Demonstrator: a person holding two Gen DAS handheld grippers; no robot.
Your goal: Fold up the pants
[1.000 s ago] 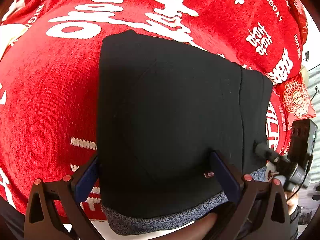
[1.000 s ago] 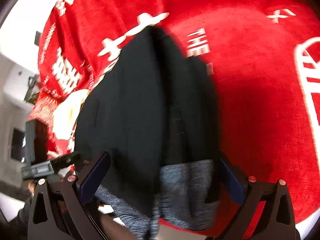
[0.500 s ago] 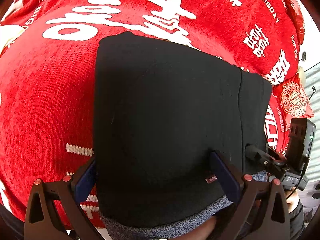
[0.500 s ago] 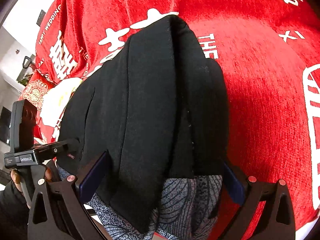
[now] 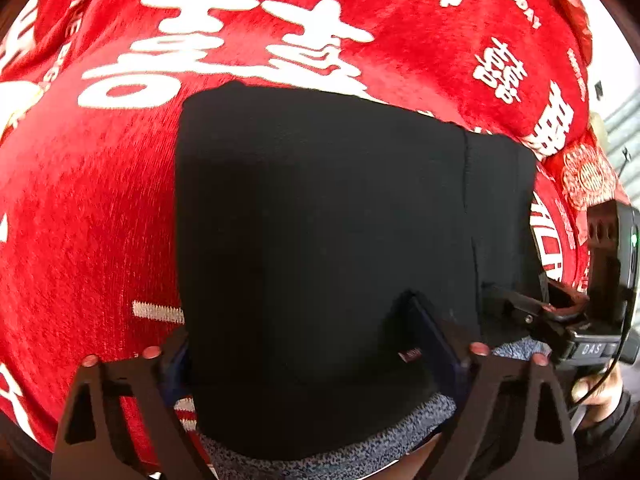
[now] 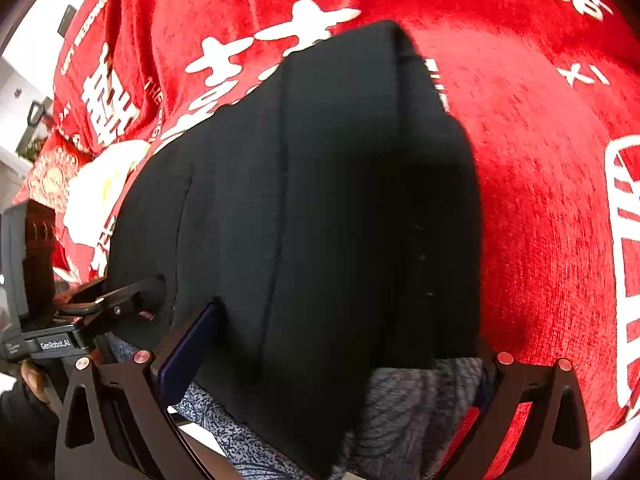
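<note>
A red cloth (image 5: 100,208) printed with large white characters covers the whole surface under the work (whether a bed or a counter lies beneath cannot be told), and it fills most of both wrist views. On it lie the black pants (image 5: 320,240), folded into a compact block with a grey patterned fabric (image 5: 432,408) showing under the near edge; in the right wrist view the same pants (image 6: 320,200) rise as stacked layers with a seam running along them. The left hand-held gripper (image 5: 304,352) straddles the near edge of the pants, its jaws closing with the black fabric between them; the right-hand pad presses into the cloth, while the left-hand one sits at the fold's side edge, so a firm clamp cannot be confirmed. The right hand-held gripper (image 6: 332,352) stands wide across the near end of the pants, its blue pads flanking the fabric, and whether they press on it cannot be told. A small red label (image 5: 410,355) sits on the pants just beside the left gripper's right pad.
</note>
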